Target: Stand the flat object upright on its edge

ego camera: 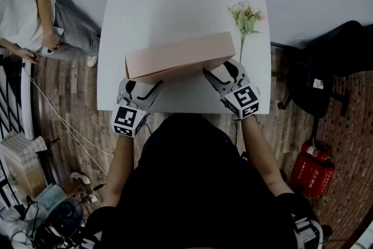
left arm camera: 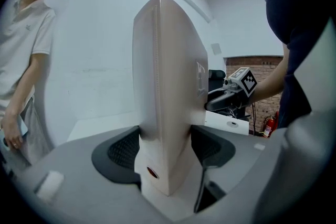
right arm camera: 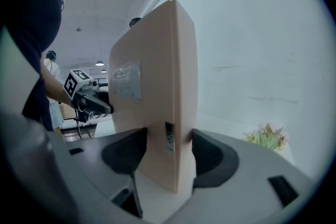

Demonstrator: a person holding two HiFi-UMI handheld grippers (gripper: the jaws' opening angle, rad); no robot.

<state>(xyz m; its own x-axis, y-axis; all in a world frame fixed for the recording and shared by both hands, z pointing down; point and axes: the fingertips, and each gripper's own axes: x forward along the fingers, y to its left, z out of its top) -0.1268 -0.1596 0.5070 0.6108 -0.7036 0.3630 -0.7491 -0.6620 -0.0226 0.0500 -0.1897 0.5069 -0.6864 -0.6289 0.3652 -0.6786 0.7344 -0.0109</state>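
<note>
**Both grippers clamp pink box on its edge over white table**

Your left gripper is closed on one short end of a flat pink box, its dark pads pressed against the two broad faces. Your right gripper clamps the opposite end in the same way, so the box spans the gap between your hands. In both gripper views the box stands tall and narrow between the jaws, broad faces turned sideways. The head view shows it raised on one long edge, leaning slightly, over the near half of the table. Whether the lower edge touches the tabletop cannot be made out. A sprig of pale flowers lies near the table's far right corner, just beyond the box. A person in a white shirt sits off the table's left side, and a red fire extinguisher stands on the brick-patterned floor at right.
</note>
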